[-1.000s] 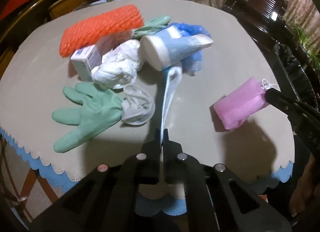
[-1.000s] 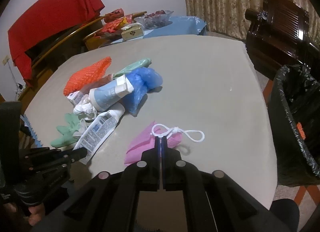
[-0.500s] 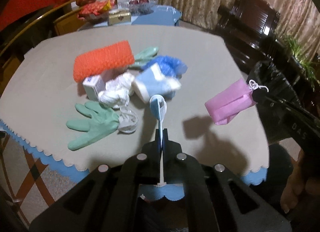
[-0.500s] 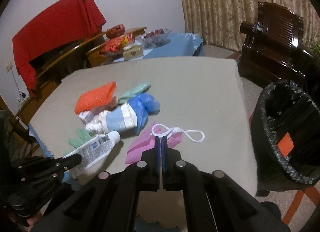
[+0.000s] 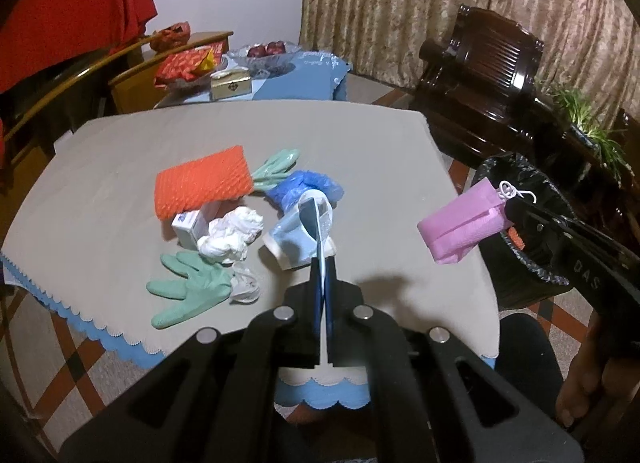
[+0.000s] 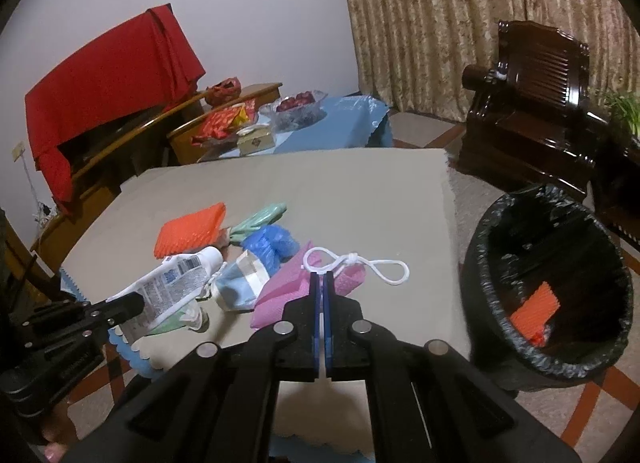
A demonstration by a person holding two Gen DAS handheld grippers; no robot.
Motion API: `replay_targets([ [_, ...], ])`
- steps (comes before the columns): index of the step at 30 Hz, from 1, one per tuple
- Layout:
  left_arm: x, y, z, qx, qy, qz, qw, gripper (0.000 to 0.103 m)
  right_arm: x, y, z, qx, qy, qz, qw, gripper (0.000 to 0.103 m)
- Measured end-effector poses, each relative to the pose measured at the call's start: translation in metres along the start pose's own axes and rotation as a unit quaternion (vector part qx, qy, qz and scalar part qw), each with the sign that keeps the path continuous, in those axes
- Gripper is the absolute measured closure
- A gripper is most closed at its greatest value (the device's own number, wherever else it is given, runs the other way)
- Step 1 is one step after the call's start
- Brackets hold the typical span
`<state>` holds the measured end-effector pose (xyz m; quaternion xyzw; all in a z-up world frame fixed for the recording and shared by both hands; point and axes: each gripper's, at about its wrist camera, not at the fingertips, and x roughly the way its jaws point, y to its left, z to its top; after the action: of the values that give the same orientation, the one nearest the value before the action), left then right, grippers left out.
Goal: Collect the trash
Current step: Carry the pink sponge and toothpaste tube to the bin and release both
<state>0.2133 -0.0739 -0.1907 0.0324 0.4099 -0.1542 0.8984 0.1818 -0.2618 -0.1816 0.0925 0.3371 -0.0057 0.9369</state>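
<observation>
Grips a squeezed white-and-blue tube [image 6: 172, 283] in the left gripper [image 5: 322, 263], clamped tight on the tube's flat crimped end, and holds it in the air well apart from the black-lined bin [image 6: 480, 247], out over the table [image 5: 360, 135] edge on the side away from the bin

Pinches a pink pouch [image 5: 460, 227] in the right gripper [image 6: 321, 277], closed fast on the gathered top where the white drawstring [image 6: 376, 267] comes out. Carries the pouch clear of the tabletop, just beside the bin's rim on its table side; cannot tell from either view whether it is over the opening yet

Shows one orange mesh scrap [image 6: 534, 313] lying inside the bin, low against the liner

Leaves the rest of the rubbish heaped on the table, well apart from the bin:
- orange mesh pad [image 5: 202, 183], at the side of the heap farthest from the bin
- small white box [image 5: 188, 225] and crumpled white tissue [image 5: 232, 235], touching each other, also on the heap's far side from the bin
- green glove [image 5: 188, 291] lying flat, with a crumple of clear plastic [image 5: 244, 287] at its cuff
- second green glove [image 5: 276, 167] and blue plastic wad [image 5: 304, 185], on the side of the heap nearer the bin
- pale blue-and-white packet [image 5: 290, 241], nearest the bin of the heap, partly hidden behind the lifted tube

Shows a hand [image 5: 580, 395] on the right gripper's handle, below the bin in the left wrist view
</observation>
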Motion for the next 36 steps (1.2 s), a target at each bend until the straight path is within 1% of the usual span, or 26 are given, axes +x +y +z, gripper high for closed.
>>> replay_targets([
  [8,-0.011,-0.035,0.009,0.021,-0.015,-0.011,0.9996,0.102,-0.022,-0.027,0.009,0.004,-0.021,-0.018,1.000,0.101],
  [16,-0.012,-0.079,0.021,0.038,-0.023,-0.025,0.9987,0.102,-0.041,-0.071,0.018,0.020,-0.032,-0.044,0.998,0.101],
  [20,-0.007,-0.104,0.028,0.040,-0.020,-0.032,0.9985,0.102,-0.049,-0.099,0.023,0.032,-0.032,-0.054,0.997,0.101],
  [25,-0.001,-0.136,0.037,0.050,-0.021,-0.043,0.9976,0.102,-0.056,-0.139,0.030,0.041,-0.033,-0.080,0.995,0.101],
  [30,0.006,-0.180,0.048,0.068,-0.028,-0.067,0.9951,0.102,-0.059,-0.181,0.032,0.055,-0.029,-0.107,0.992,0.101],
  [36,0.031,-0.233,0.056,0.084,-0.018,-0.100,0.9913,0.102,-0.053,-0.231,0.028,0.072,-0.020,-0.139,0.987,0.101],
])
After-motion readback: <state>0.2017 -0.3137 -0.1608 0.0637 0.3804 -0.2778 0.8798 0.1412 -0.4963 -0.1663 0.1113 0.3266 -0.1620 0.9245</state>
